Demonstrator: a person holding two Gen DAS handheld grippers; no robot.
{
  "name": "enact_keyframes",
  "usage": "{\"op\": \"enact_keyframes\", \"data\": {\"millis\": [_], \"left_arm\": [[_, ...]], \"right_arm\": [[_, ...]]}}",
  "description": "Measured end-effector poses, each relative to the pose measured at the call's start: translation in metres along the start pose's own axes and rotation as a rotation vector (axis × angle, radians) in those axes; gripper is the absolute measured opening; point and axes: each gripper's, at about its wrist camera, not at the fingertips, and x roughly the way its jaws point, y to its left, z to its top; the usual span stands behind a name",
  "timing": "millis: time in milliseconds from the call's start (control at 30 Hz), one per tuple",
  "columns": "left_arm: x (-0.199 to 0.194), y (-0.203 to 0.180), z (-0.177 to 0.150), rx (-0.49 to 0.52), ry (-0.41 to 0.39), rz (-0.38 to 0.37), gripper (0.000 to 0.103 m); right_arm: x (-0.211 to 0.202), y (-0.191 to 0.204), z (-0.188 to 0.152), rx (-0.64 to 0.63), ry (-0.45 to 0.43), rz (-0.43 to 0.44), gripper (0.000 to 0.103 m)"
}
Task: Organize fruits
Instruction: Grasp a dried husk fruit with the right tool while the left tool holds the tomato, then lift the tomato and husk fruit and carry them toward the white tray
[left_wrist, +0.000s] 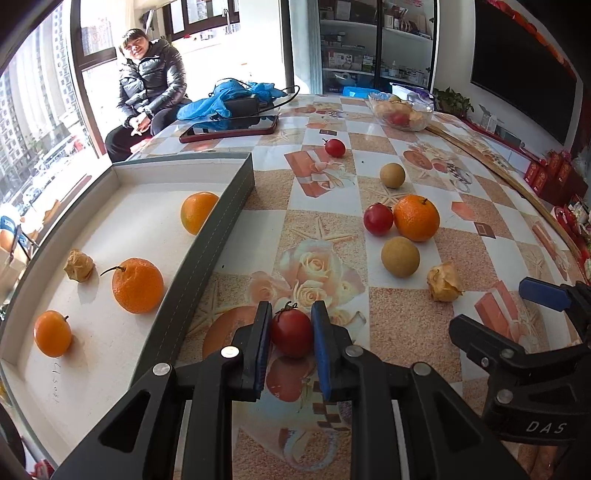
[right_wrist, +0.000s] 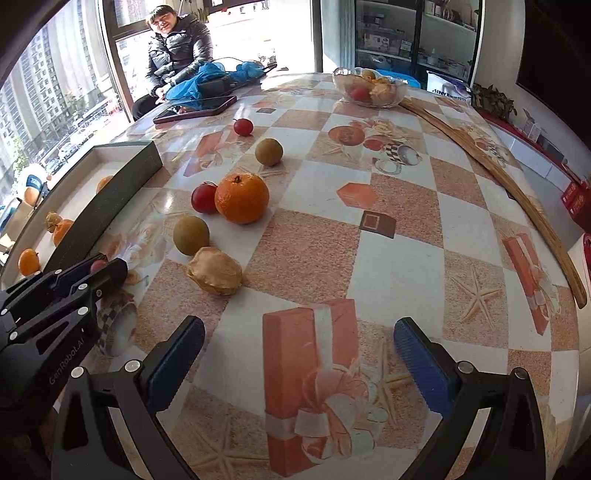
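Broadly: patterned tabletop (left_wrist: 325, 229), with grey-walled tray (left_wrist: 207, 236) at left already holding three oranges and a husked fruit. Nearer, left claw (left_wrist: 291, 328) clamped on small glossy red tomato (left_wrist: 291, 334) just beside tray wall; right claw (right_wrist: 299, 350) spread wide, empty. Step in hand probably the pick-up; next, lifting over wall and releasing inside.

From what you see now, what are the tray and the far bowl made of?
Tray: probably cardboard; matte white inside, dark grey wall outside with a stitch-like line, perhaps leatherette. Bowl: clear and glossy, fruit visible through its wall; glass or plastic, I cannot tell which.
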Motion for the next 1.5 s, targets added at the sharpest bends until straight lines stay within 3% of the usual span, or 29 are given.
{"op": "enact_keyframes", "data": {"millis": [100, 233, 300, 333, 367, 500, 800, 933, 1500], "left_arm": [[0.0, 0.001, 0.0, -0.005, -0.001, -0.002, 0.024], [0.001, 0.002, -0.001, -0.006, -0.004, -0.002, 0.025], [0.001, 0.0, -0.001, -0.002, -0.012, 0.004, 0.026], [0.002, 0.0, -0.001, -0.004, -0.015, 0.004, 0.027], [0.002, 0.0, 0.0, -0.007, -0.014, 0.0, 0.027], [0.004, -0.003, 0.004, -0.034, 0.001, -0.028, 0.027], [0.006, -0.018, 0.005, 0.005, -0.029, -0.046, 0.028], [0.006, -0.014, 0.004, -0.017, -0.032, -0.07, 0.028], [0.006, -0.017, 0.004, -0.005, -0.032, -0.054, 0.028]], "right_arm": [[0.005, 0.014, 0.013, -0.014, -0.007, 0.026, 0.099], [0.016, 0.026, 0.026, -0.041, 0.006, 0.041, 0.075], [0.016, 0.032, 0.028, -0.072, -0.002, 0.027, 0.051], [0.015, 0.034, 0.028, -0.084, -0.007, 0.029, 0.026], [0.014, 0.033, 0.027, -0.083, -0.007, 0.03, 0.023], [0.005, 0.008, 0.014, -0.019, -0.025, 0.018, 0.023], [-0.031, -0.063, -0.037, 0.096, -0.115, -0.123, 0.024], [-0.032, -0.061, -0.038, 0.096, -0.121, -0.148, 0.024], [-0.032, -0.065, -0.039, 0.109, -0.128, -0.124, 0.024]]}}
